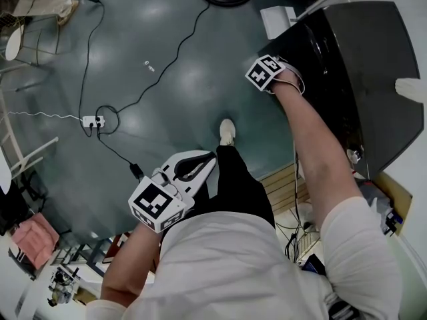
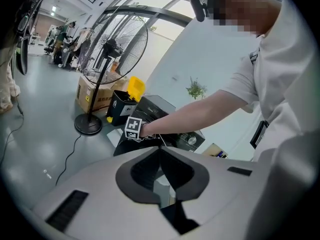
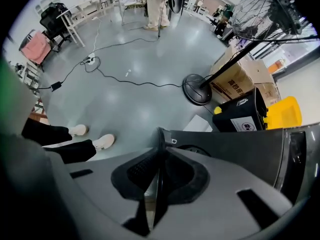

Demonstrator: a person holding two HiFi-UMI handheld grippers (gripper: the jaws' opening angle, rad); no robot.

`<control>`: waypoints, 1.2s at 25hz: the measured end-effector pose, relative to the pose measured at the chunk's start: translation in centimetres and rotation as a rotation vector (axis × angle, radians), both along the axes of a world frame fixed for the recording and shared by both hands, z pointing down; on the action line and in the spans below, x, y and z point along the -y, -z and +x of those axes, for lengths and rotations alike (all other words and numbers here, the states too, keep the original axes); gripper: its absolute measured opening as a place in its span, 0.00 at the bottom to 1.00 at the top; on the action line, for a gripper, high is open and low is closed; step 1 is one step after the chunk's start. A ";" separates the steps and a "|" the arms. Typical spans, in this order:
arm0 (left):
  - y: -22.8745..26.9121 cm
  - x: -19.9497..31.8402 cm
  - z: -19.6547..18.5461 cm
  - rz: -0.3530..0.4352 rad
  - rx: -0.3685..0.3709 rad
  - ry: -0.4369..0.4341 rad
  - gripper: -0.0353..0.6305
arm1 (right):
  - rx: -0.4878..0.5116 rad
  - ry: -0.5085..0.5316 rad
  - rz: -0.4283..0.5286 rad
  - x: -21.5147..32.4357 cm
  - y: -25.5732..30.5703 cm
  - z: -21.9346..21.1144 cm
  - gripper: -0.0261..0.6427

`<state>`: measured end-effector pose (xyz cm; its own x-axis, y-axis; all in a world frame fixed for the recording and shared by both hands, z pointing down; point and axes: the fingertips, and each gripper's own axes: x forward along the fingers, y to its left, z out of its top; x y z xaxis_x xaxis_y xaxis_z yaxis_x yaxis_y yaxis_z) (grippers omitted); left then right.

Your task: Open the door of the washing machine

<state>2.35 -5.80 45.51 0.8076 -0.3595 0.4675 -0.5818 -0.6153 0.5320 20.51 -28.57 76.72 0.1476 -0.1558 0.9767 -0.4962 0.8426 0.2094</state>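
The washer (image 1: 363, 65), a dark machine, is seen at the right of the head view, standing on the floor (image 1: 167, 59). Its door (image 3: 161, 136) is seen edge-on in the right gripper view, as a thin dark panel at the washer's left side. How far it is swung out cannot be told. The door's edge is pinched between the jaws of the right gripper (image 3: 159, 156), which is pointed steeply down. The left gripper (image 2: 161, 151) is held well apart from the washer, low by the person's body. Its jaws are pressed together with nothing between them.

Just behind the washer a black bin (image 3: 245, 116) is set, its yellow lid (image 3: 285, 111) tipped up. What lies in the bin is not shown. A cardboard box (image 3: 235, 79) is placed beside it, closed, with its contents hidden. A fan (image 3: 196, 90) on a round black base is stood near the box.

The floor is grey-green and glossy. A black cable (image 1: 177, 55) is trailed across it to a white power strip (image 1: 92, 121). A white shoe (image 1: 227, 132) is planted near the washer. A pink cloth (image 1: 33, 235) is seen at the room's edge.
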 end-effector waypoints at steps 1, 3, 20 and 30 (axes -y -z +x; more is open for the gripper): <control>0.0 -0.2 -0.3 0.002 0.000 0.001 0.08 | 0.003 0.009 -0.003 -0.5 -0.1 -0.5 0.12; 0.2 -0.5 -0.8 0.007 -0.001 0.005 0.08 | 0.001 0.026 -0.007 -1.4 -0.1 -1.4 0.12; 0.5 -6.2 -5.2 0.017 0.004 0.006 0.08 | -0.008 0.150 -0.024 -8.5 0.3 -6.7 0.12; 0.4 -8.6 -6.4 0.038 -0.003 0.004 0.08 | -0.008 0.246 -0.047 -13.8 -0.3 -9.6 0.12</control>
